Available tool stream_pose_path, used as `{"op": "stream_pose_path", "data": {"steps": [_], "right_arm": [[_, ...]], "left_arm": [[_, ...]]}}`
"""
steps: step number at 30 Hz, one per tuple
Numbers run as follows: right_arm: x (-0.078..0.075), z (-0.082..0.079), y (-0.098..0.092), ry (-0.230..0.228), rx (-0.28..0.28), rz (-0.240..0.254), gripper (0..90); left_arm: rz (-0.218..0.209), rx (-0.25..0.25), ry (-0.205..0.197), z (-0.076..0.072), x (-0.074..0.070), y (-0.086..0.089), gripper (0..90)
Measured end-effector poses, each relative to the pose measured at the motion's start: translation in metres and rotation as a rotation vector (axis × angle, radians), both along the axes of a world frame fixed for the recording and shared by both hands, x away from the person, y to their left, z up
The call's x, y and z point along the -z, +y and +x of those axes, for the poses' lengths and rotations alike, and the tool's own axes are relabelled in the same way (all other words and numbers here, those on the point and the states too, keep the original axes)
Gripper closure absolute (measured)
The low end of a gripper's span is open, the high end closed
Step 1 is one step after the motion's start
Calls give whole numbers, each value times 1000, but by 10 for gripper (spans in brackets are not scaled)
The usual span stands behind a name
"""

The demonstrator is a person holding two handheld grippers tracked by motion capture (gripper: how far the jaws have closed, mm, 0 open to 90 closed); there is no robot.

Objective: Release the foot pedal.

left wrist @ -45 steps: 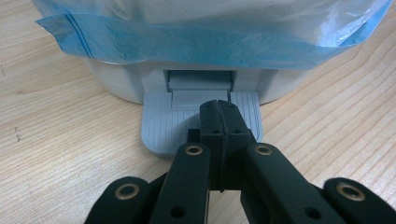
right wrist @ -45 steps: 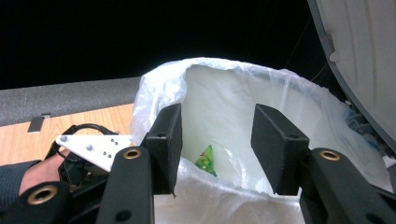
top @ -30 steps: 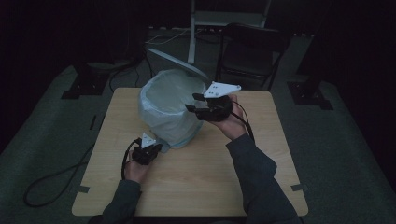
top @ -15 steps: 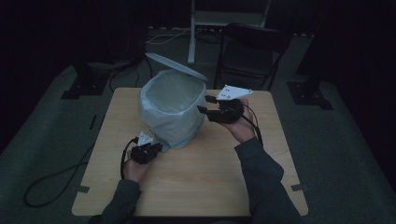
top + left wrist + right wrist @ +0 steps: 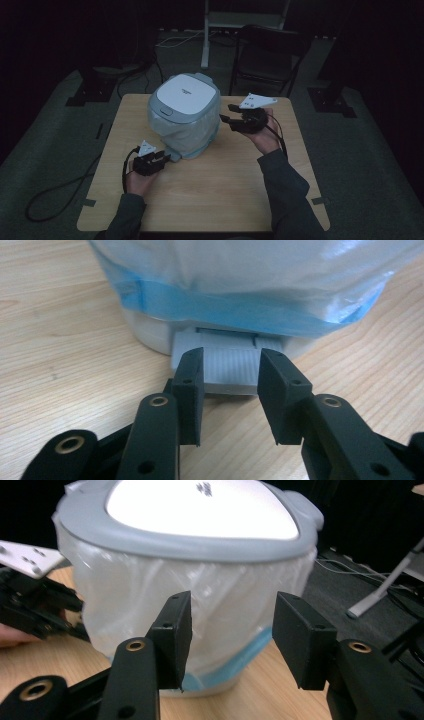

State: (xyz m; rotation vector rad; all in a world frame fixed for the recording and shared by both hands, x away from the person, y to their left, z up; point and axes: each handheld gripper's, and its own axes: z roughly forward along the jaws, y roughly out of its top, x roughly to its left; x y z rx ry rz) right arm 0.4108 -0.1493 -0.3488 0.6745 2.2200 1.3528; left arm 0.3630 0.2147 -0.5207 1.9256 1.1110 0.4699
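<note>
A small grey pedal bin (image 5: 184, 120) lined with a clear plastic bag stands on the wooden table (image 5: 225, 190), its white lid (image 5: 184, 92) down. My left gripper (image 5: 167, 159) lies low at the bin's front left. Its jaws have just been opening and now stand open at the ribbed grey pedal (image 5: 230, 375), the pads (image 5: 192, 385) not pressing on it. My right gripper (image 5: 226, 112) hovers just right of the bin, open, with nothing between its fingers. In the right gripper view the bin (image 5: 200, 595) stands ahead of the right gripper (image 5: 235, 610), apart from it.
A dark chair (image 5: 265, 55) and a stand's pole (image 5: 205, 35) are behind the table's far edge. A cable (image 5: 55, 190) loops on the floor at the left. Bare tabletop lies in front of the bin, between my forearms.
The bin's lid, raised in the earlier frames, has dropped shut. My right gripper has drifted rightward and down, away from the bin's rim. The left hand has stayed at the pedal.
</note>
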Motion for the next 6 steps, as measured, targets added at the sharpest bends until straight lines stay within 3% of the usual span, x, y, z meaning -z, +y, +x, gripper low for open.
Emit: {"op": "stream_pose_path", "data": {"steps": [6], "right_arm": [[16,10,-16,20,51,-29,487]], "left_arm": [[-3,-23,-5,0,0,3,593]]}}
